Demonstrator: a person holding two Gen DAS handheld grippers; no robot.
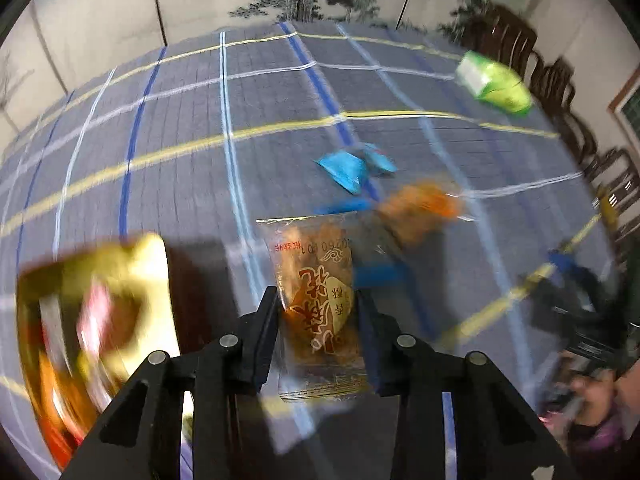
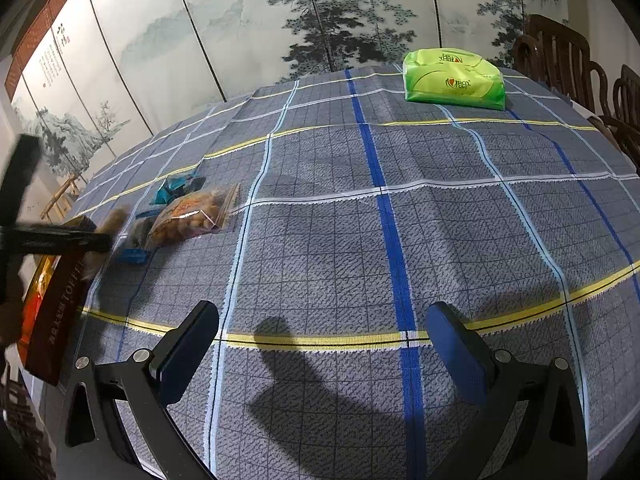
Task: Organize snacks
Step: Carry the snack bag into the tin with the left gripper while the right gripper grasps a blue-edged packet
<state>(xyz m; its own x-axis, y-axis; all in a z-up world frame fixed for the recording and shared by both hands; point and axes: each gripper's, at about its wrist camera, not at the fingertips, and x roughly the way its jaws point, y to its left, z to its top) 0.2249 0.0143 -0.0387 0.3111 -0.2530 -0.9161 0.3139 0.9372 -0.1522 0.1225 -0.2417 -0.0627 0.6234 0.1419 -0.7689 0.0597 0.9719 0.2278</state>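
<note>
Left claw (image 1: 318, 312) clamped on a snack packet (image 1: 316, 300), lifted near the box (image 1: 96, 320) at left; right claw (image 2: 320, 344) apart, empty; blue packets (image 1: 348, 168) and orange bag (image 1: 420, 208) left on bench (image 1: 180, 184).

left tongs (image 1: 318, 304): black linkage, silver rivets | right tongs (image 2: 322, 352): black arms, blue pads

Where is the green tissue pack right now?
The green tissue pack lies at the far right of the checked tablecloth, near the wooden chairs, far from the snack pile.
</note>
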